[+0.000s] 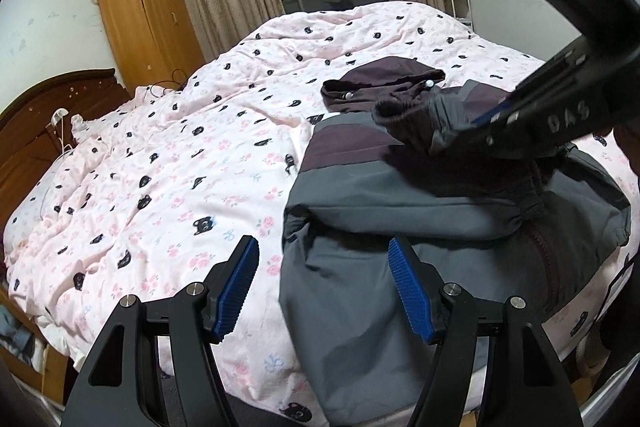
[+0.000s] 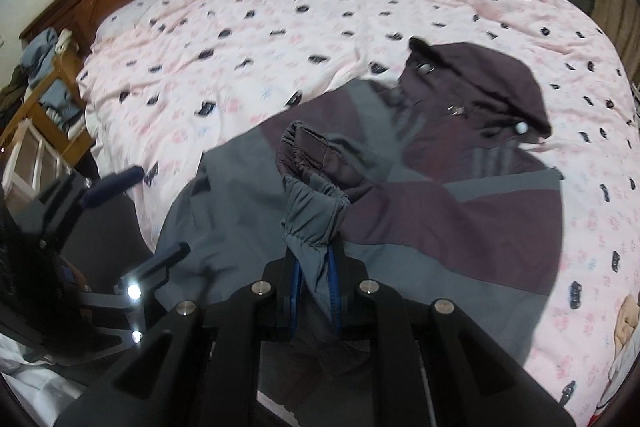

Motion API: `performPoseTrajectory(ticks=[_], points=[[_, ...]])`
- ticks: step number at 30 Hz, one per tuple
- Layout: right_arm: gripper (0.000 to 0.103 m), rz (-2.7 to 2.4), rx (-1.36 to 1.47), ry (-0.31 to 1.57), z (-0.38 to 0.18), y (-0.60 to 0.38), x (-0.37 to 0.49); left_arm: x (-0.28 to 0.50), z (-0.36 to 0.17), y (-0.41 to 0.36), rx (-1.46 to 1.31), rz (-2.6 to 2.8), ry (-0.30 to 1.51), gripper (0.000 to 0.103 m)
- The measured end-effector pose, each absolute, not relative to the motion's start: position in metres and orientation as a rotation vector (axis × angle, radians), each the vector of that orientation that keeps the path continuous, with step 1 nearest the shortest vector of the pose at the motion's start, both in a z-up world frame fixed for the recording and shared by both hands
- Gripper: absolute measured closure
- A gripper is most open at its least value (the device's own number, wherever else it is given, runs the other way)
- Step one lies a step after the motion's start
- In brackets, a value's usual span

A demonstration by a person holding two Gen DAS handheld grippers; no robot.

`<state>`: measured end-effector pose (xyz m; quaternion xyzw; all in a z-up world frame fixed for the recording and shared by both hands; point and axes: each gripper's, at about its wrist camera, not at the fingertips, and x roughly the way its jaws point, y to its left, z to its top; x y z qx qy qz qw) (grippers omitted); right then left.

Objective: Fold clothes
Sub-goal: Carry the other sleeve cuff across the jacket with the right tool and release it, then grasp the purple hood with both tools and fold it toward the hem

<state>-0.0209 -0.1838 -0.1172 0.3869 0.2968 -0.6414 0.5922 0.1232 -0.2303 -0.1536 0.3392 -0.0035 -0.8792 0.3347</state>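
Bed [image 1: 168,163], pink cat-print quilt; grey-maroon hooded jacket [image 1: 380,195] on top.

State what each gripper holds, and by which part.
The right gripper is clamped on the jacket by its sleeve, just behind the elastic cuff. The left gripper is open and holds nothing.

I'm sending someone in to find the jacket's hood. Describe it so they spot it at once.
Start at the bed with the pink cat-print cover. A grey and dark purple jacket lies spread on it. The hood is its all-purple flap pointing toward the curtains, with two small white toggles; the rest has grey panels.
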Motion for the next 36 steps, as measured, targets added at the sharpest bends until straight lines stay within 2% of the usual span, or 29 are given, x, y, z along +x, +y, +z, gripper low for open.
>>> performPoseTrajectory(ticks=[6,15,17,20,21,27,36], points=[[0.090,-1.470,0.901,0.751,-0.139,-0.191,-0.008,0.133,-0.154,-0.238,0.894,-2.272,0.044,0.041],[0.075,-1.456,0.818,0.836,-0.150,-0.182,0.018,0.134,-0.150,-0.244,0.872,-2.282,0.070,0.041],[0.068,-1.441,0.790,0.825,-0.147,-0.175,0.023,0.134,-0.149,-0.246,0.868,-2.282,0.073,0.041],[0.041,-1.394,0.767,0.760,-0.139,-0.163,0.025,0.133,-0.147,-0.249,0.866,-2.284,0.081,0.041],[0.039,-1.378,0.760,0.738,-0.136,-0.159,0.026,0.132,-0.146,-0.250,0.865,-2.287,0.084,0.041],[0.039,-1.368,0.722,0.652,-0.109,-0.133,0.020,0.123,-0.139,-0.251,0.848,-2.313,0.073,0.041],[0.039,-1.577,0.726,0.590,-0.078,-0.105,-0.054,0.086,-0.118,-0.248,0.812,-2.429,0.090,0.040]])
